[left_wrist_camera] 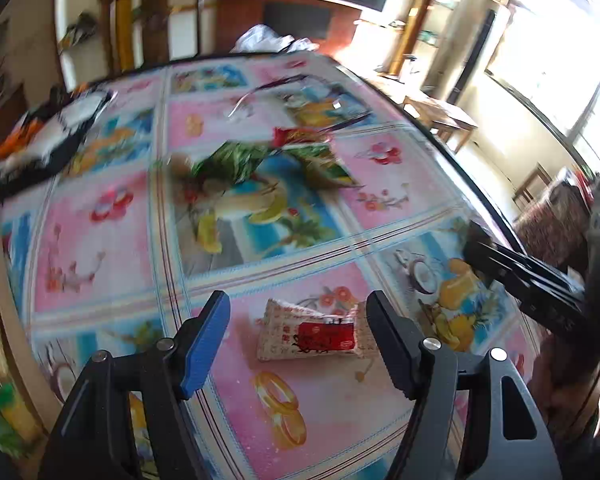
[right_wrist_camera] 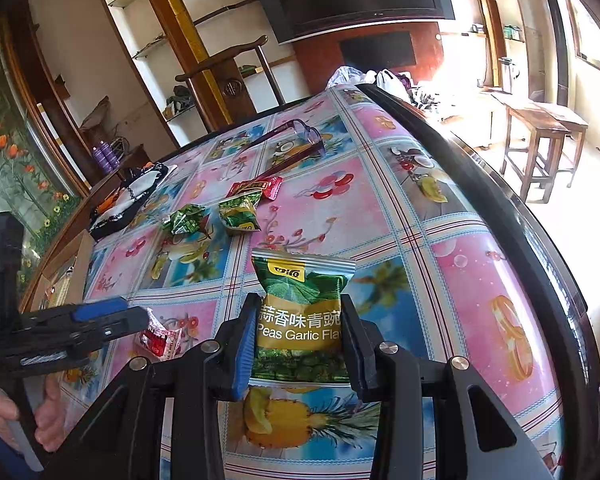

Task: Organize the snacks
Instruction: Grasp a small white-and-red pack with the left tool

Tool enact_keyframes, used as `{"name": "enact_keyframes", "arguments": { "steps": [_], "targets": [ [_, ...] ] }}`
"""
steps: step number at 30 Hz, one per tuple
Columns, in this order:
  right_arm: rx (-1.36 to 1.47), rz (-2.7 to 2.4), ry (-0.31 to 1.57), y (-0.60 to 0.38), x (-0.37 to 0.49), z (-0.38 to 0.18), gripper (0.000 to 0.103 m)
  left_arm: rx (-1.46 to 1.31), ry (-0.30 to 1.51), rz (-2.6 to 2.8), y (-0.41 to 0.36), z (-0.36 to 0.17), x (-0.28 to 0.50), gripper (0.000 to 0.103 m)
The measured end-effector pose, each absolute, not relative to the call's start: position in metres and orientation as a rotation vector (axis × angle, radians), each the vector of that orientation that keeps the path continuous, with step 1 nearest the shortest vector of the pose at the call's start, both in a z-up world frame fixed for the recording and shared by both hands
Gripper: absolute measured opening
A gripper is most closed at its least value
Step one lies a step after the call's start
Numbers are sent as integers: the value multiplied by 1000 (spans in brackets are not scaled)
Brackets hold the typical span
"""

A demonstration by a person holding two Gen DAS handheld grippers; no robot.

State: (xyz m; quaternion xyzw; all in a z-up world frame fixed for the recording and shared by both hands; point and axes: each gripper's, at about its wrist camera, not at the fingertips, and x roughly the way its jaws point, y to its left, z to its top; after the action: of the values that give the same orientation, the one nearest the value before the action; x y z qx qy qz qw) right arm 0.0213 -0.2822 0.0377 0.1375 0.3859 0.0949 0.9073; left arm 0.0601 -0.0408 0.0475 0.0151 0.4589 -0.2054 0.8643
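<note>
My left gripper [left_wrist_camera: 298, 312] is open, its jaws on either side of a white and red snack packet [left_wrist_camera: 312, 334] that lies on the patterned table; the packet also shows in the right wrist view [right_wrist_camera: 160, 340]. My right gripper [right_wrist_camera: 300, 320] is shut on a green garlic pea packet [right_wrist_camera: 302, 312] and holds it upright above the table. Two more green packets [right_wrist_camera: 184, 218] [right_wrist_camera: 239, 210] and a red packet [right_wrist_camera: 256, 188] lie further back. In the left wrist view they appear blurred as green packets [left_wrist_camera: 236, 160] [left_wrist_camera: 324, 162] and a red packet [left_wrist_camera: 300, 134].
Glasses [right_wrist_camera: 300, 136] lie at the far side of the table. A black and white cloth item [right_wrist_camera: 128, 200] lies at the far left. A cardboard box [right_wrist_camera: 66, 276] stands at the left edge. A chair [right_wrist_camera: 224, 76] and a wooden stool [right_wrist_camera: 540, 140] stand beyond the table [right_wrist_camera: 480, 240].
</note>
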Motion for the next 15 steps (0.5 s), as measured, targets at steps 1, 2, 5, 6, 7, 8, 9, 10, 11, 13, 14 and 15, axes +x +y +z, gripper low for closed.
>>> {"name": "enact_keyframes", "arguments": {
  "steps": [1, 2, 5, 6, 7, 8, 9, 10, 11, 13, 14, 15],
  "targets": [
    [284, 196, 797, -282, 21, 38, 40, 76, 955, -462, -45, 49, 59, 70],
    [283, 195, 797, -282, 21, 38, 40, 140, 958, -509, -52, 50, 56, 70],
    [283, 191, 797, -283, 21, 38, 40, 339, 942, -599, -67, 44, 47, 70],
    [283, 189, 798, -283, 21, 38, 40, 405, 946, -610, -70, 40, 44, 70],
    [284, 190, 800, -283, 22, 37, 40, 463, 943, -612, -71, 36, 42, 70],
    [283, 189, 801, -283, 22, 37, 40, 511, 931, -609, -70, 34, 40, 70],
    [282, 188, 800, -283, 21, 37, 40, 531, 923, -607, -69, 33, 41, 70],
    [283, 189, 800, -282, 21, 37, 40, 543, 922, -607, -68, 33, 43, 70],
    [283, 191, 801, -282, 21, 37, 40, 552, 925, -610, -67, 32, 46, 70],
    [281, 192, 802, -282, 22, 38, 40, 596, 912, -611, -72, 30, 50, 70],
    [282, 193, 801, -282, 22, 37, 40, 623, 903, -619, -76, 29, 50, 70],
    [283, 194, 802, -282, 22, 37, 40, 643, 900, -632, -80, 27, 52, 70]
  ]
}}
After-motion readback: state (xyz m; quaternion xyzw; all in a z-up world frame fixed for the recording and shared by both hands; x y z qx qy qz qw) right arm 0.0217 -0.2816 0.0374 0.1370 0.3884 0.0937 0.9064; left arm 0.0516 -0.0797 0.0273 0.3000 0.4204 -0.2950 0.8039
